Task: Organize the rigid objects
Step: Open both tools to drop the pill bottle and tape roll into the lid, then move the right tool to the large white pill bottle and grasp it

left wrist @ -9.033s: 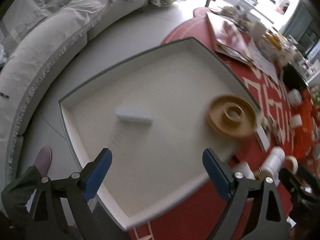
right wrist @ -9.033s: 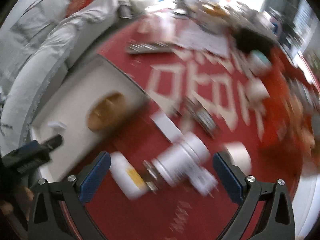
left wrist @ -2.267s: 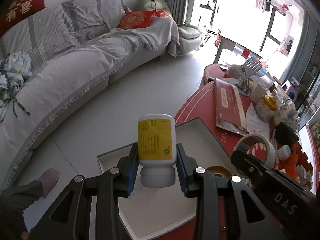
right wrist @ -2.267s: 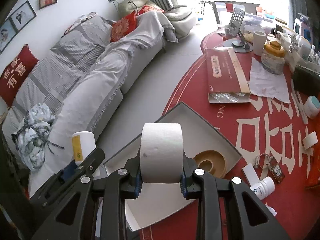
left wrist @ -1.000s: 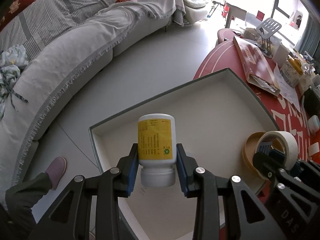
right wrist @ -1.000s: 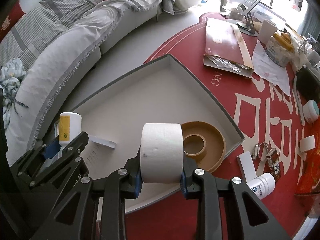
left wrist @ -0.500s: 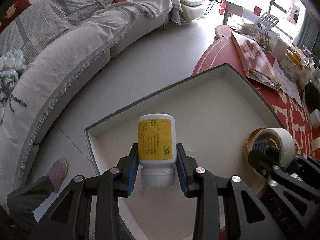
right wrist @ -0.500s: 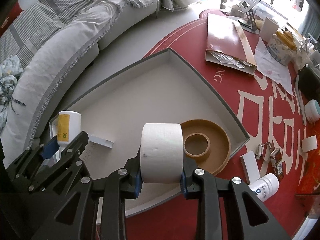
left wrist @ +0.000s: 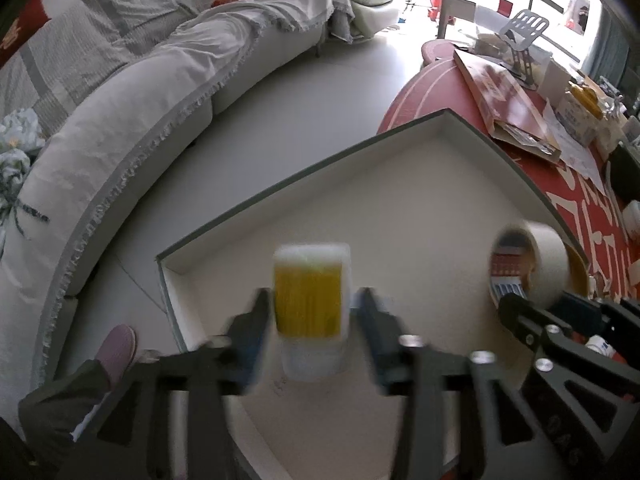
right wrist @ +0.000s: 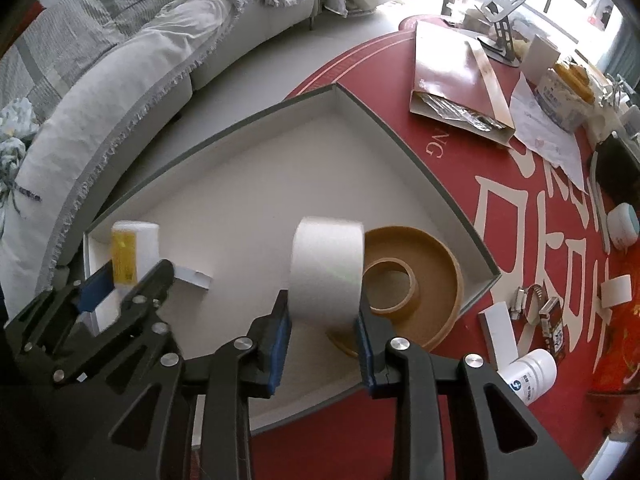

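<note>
Red tablecloth (right wrist: 460,184) carried a white tray (right wrist: 404,152); left gripper (left wrist: 312,316) was clamped on a yellow-labelled bottle (left wrist: 308,300) and right gripper (right wrist: 322,328) on a white tape roll (right wrist: 326,268), both over the tray, likely for sorting beside the brown spool (right wrist: 420,280).

A white bottle (left wrist: 310,312) with a yellow label stands cap-down at lower centre of the left wrist view, blurred, over the white tray (left wrist: 400,184). A wide roll of white tape (right wrist: 326,270) stands on edge at centre of the right wrist view. Just right of it, a tan ring-shaped reel (right wrist: 424,276) lies flat in the tray's right corner.
</note>
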Available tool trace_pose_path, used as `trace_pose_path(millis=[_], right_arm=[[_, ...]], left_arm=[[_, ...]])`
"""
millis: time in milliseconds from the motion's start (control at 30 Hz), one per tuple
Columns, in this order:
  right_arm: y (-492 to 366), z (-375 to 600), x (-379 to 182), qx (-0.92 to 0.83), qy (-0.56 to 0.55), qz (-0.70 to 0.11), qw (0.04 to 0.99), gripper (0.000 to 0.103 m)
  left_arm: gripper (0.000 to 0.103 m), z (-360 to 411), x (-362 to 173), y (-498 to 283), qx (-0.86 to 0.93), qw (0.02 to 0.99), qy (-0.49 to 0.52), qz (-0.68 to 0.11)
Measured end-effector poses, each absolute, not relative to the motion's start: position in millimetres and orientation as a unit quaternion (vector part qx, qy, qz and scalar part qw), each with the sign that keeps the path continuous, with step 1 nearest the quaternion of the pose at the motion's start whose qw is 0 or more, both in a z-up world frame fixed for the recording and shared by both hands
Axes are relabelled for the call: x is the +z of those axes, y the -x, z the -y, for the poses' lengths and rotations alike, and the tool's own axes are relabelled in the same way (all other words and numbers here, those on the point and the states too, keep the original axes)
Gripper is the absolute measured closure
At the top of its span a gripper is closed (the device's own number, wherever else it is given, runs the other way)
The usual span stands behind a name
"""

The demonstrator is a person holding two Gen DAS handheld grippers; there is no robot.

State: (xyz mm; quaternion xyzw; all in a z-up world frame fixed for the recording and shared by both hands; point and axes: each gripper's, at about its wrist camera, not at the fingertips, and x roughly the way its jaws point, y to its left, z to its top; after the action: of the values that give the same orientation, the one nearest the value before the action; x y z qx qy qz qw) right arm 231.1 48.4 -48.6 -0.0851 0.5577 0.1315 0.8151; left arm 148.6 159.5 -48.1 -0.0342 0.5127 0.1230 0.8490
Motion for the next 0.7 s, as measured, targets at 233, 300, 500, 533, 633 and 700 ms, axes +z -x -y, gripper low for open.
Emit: trace_pose_path(millis=[233,300,500,533,633,700], right_arm=[[-220.4,-14.3,-31.7,0.095,0.072,-0.516,0.848,0.009],[-213.2,-2.5,-28.2,0.095,0.059,-0.512,0.852,0.009],[-188.6,31.0,-22.9,0.069,0.074,-0.494,0.864,0.009],[-183.5,37.8,-23.0,0.063,0.074,-0.493,0.865,0.009],[-166.1,65.8,-25.9,0.036,0.068,-0.493,0.867,0.009],[-157.7,88.9,-29.7,0.005,0.057,-0.495,0.867,0.009]], left_arm=[[0.009,-172.3,-47.8,-145.3,0.128,0.837,0.060,-0.529],[0.000,-169.2,-42.5,-142.1,0.127,0.841,0.056,-0.523],[0.000,-156.5,-30.7,-134.0,0.102,0.842,0.069,-0.525],[0.000,-155.6,-29.9,-133.8,0.096,0.839,0.074,-0.530],[0.000,-143.3,-25.2,-125.8,0.083,0.839,0.071,-0.533],[0.000,-131.7,-20.1,-118.9,0.067,0.842,0.066,-0.531]])
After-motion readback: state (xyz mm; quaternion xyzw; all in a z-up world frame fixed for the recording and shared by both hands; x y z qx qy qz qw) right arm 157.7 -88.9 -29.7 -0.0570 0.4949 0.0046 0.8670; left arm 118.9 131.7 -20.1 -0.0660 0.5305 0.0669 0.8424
